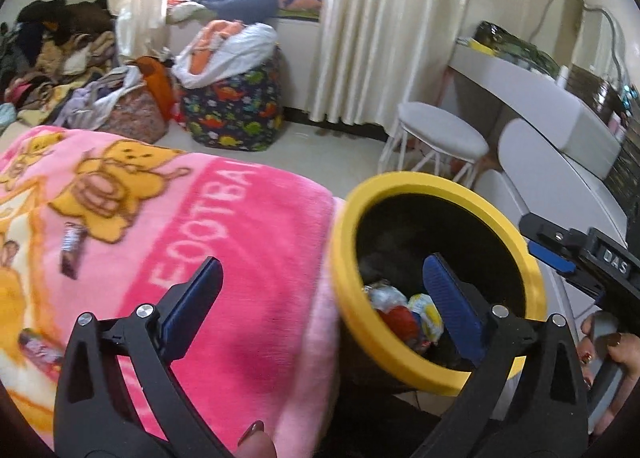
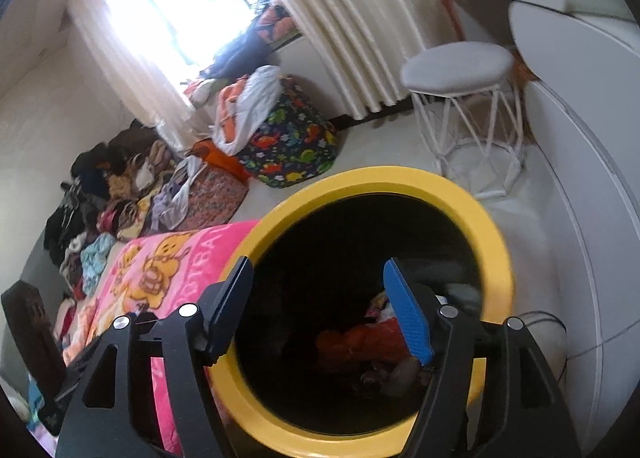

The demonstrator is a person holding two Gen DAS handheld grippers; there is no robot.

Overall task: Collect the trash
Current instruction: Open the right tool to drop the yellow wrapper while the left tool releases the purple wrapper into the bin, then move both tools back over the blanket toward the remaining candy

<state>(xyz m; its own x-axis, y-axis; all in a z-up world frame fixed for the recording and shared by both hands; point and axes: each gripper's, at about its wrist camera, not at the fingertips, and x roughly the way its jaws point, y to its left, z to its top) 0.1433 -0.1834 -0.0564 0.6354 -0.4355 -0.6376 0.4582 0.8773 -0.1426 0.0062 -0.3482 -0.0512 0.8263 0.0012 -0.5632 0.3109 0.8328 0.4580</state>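
A black trash bin with a yellow rim (image 1: 404, 180) stands beside the pink blanket (image 1: 240, 258); crumpled wrappers (image 1: 404, 318) lie inside it. My left gripper (image 1: 324, 286) is open and empty, its right finger over the bin's mouth, its left finger over the blanket. A small dark wrapper (image 1: 72, 248) lies on the blanket at left, and another wrapper (image 1: 36, 346) near the left edge. In the right wrist view my right gripper (image 2: 316, 306) is open and empty, right above the bin's mouth, whose rim (image 2: 376, 178) fills the frame, with trash (image 2: 360, 338) inside.
A white stool (image 1: 440, 134) and a white curved desk (image 1: 560, 162) stand right of the bin. Piles of clothes (image 1: 60, 58) and a dinosaur-print bag (image 1: 232, 110) lie on the floor by the curtained window. The right gripper's body (image 1: 580, 254) shows at the right edge.
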